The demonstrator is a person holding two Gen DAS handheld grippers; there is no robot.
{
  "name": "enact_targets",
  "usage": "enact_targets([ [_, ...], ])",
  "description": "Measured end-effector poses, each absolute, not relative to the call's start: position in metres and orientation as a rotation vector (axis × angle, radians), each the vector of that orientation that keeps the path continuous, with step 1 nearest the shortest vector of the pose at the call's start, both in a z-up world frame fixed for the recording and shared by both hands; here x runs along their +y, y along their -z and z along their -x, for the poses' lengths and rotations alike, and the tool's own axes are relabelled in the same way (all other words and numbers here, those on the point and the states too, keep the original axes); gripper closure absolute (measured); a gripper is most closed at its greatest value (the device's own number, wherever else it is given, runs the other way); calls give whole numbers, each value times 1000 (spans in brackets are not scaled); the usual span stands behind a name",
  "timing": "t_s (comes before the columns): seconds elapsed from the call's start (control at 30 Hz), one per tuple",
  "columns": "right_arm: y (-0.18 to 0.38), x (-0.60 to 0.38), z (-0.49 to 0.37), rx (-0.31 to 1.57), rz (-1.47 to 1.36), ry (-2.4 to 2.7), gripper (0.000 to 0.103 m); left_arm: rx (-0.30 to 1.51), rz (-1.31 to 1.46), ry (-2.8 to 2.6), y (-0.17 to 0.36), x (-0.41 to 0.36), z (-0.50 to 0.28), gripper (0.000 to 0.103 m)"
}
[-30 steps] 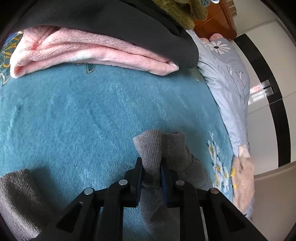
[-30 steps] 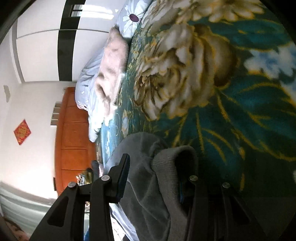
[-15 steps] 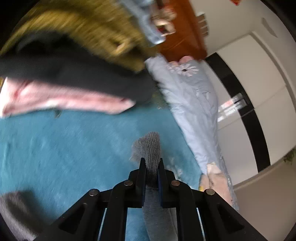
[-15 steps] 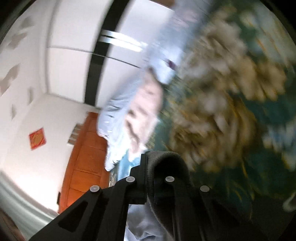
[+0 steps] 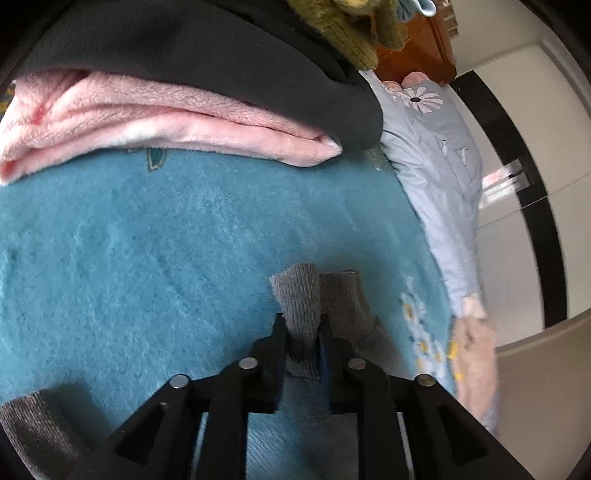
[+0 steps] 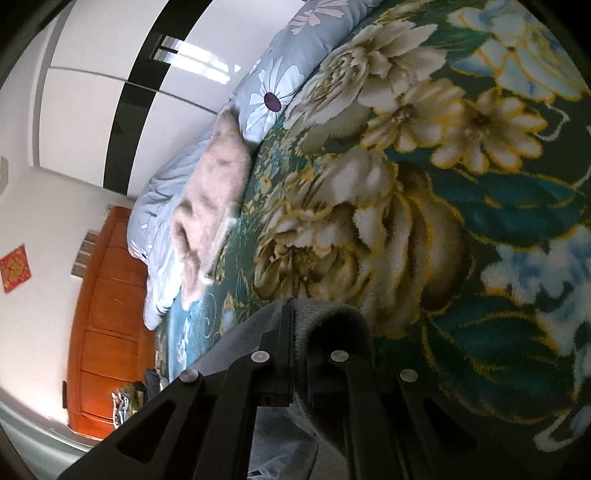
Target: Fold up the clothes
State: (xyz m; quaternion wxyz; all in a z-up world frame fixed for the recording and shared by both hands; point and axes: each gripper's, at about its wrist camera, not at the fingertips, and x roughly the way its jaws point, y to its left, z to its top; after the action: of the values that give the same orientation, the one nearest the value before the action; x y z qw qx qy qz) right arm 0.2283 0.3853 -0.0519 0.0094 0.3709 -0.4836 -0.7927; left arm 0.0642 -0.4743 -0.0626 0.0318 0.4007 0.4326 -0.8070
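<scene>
A grey knit garment lies on the teal blanket (image 5: 147, 258). One ribbed cuff of the garment (image 5: 295, 291) stands up between the fingers of my left gripper (image 5: 301, 321). Those jaws are opening, and the pads still touch the cuff on both sides. In the right wrist view, my right gripper (image 6: 299, 321) is shut on the garment's thick ribbed hem (image 6: 340, 321), which curls over the right finger and hides its tip. Another grey ribbed end (image 5: 33, 424) shows at the lower left of the left wrist view.
Stacked clothes sit at the far side: a pink fleece (image 5: 166, 122), a black garment (image 5: 203, 48), an olive knit (image 5: 343, 33). A pale blue daisy quilt (image 6: 273, 92) and a fluffy pink item (image 6: 214, 192) lie along the bed's edge. Behind stands an orange wooden cabinet (image 6: 107, 332).
The right gripper went from open around the grey hem to shut on it. Both grippers swung up mid-way, then came back down. The left kept the cuff throughout.
</scene>
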Motion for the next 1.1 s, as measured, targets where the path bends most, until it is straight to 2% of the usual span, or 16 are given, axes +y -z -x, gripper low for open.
enact_targets([
  [0.07, 50, 383, -227, -1505, -1177, 2482, 96, 1367, -1240, 2499, 56, -477, -70, 53],
  [0.13, 48, 381, -228, -1504, -1206, 2497, 92, 1416, -1252, 2521, 49, -478, -81, 49],
  [0.2, 41, 383, -236, -1496, -1224, 2567, 55, 1438, -1271, 2534, 41, -477, -99, 42],
  [0.27, 29, 388, -254, -1524, -1131, 2618, 47, 1399, -1258, 2589, 32, -476, -127, 42],
  [0.4, 9, 392, -295, -1595, -1019, 2651, 47, 1308, -1173, 2644, 19, -482, -176, 41],
  [0.67, 3, 356, -371, -1572, -1115, 2619, 46, 1151, -1086, 2638, 27, -494, -258, 41],
  [0.87, 32, 332, -419, -1647, -1265, 2546, 45, 1198, -1079, 2625, 39, -511, -286, 41],
  [1.1, 56, 314, -447, -1745, -1271, 2424, 45, 1314, -1103, 2552, 59, -518, -294, 40],
])
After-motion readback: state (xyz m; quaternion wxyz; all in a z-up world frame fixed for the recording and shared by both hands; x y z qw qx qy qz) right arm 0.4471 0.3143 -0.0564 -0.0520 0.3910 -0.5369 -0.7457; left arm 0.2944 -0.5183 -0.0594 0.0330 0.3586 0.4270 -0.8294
